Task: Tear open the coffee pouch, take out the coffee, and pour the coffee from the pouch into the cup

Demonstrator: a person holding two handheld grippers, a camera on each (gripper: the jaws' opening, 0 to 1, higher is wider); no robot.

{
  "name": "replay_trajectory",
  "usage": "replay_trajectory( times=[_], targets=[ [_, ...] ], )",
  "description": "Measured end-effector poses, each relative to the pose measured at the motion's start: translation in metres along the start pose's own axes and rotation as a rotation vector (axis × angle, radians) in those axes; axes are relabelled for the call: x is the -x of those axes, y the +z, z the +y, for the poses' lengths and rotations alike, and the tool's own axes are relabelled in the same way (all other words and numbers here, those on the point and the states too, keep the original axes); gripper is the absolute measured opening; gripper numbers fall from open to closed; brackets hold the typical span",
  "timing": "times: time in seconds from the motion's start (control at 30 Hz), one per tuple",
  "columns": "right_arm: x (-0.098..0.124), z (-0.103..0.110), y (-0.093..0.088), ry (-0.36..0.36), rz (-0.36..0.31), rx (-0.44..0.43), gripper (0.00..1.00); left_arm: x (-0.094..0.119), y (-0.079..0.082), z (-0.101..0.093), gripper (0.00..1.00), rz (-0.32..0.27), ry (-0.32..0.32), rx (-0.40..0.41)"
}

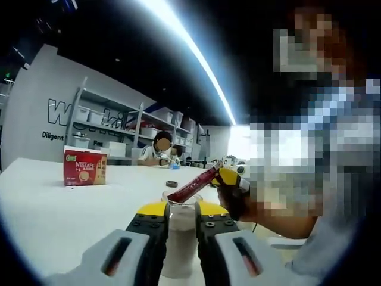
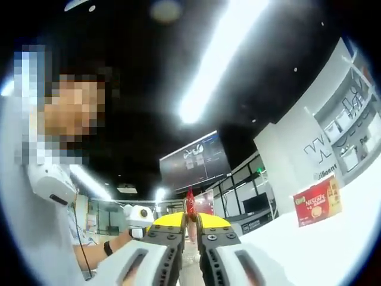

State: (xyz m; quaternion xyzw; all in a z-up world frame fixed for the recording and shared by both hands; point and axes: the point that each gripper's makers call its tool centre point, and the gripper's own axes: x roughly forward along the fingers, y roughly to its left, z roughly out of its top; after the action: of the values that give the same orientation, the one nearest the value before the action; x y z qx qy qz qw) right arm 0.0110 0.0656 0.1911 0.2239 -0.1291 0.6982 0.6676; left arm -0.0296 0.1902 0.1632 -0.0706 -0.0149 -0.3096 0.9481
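In the left gripper view my left gripper [image 1: 181, 210] is shut on a clear cup [image 1: 180, 238] that stands upright between its jaws on the white table [image 1: 53, 208]. A red coffee stick pouch [image 1: 194, 185] slants down over the cup's rim, its lower end at the mouth. My right gripper [image 1: 228, 177] holds the pouch's upper end from the right. In the right gripper view the right gripper [image 2: 190, 221] is shut on the red pouch [image 2: 190, 205], whose tip pokes up past the yellow fingertips [image 2: 168, 220]. I cannot tell whether powder is falling.
A red Nescafe box [image 1: 85, 167] [image 2: 317, 205] stands on the table to the left, and a small dark ring [image 1: 172, 183] lies behind the cup. A person [image 1: 161, 150] sits at the table's far side before shelves [image 1: 113, 122] with bins.
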Motion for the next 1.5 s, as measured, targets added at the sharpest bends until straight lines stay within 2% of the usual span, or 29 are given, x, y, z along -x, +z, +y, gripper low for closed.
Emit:
replay_trajectory(
  times=[0.37,0.5,0.67,0.87,1.13,1.3,1.37,1.5],
  targets=[
    [-0.025,0.005,-0.017,0.029,0.035,0.043,0.11,0.004,0.003,0.000,0.20,-0.001,0.006,-0.010],
    [-0.027,0.003,-0.018,0.023,0.047,0.062,0.07,0.006,0.004,0.001,0.20,-0.002,0.011,-0.011],
    [-0.025,0.008,-0.008,0.036,-0.014,0.034,0.07,0.005,0.005,0.001,0.19,0.001,0.007,-0.014],
    [-0.020,0.004,-0.022,0.014,-0.027,0.015,0.12,-0.001,0.004,-0.001,0.19,0.007,-0.004,-0.014],
    [-0.020,0.004,-0.021,0.019,-0.038,0.021,0.07,-0.002,0.003,-0.002,0.19,0.011,-0.008,-0.013],
    [-0.023,0.005,-0.012,0.032,-0.087,0.019,0.07,-0.001,0.002,-0.001,0.19,0.010,-0.002,-0.009],
    [-0.022,0.003,-0.015,0.029,-0.095,0.019,0.08,-0.001,0.001,-0.001,0.19,0.011,0.000,-0.007],
    [-0.020,0.000,-0.030,0.017,-0.069,0.022,0.13,0.000,0.001,0.000,0.19,0.018,0.002,-0.011]
  ],
)
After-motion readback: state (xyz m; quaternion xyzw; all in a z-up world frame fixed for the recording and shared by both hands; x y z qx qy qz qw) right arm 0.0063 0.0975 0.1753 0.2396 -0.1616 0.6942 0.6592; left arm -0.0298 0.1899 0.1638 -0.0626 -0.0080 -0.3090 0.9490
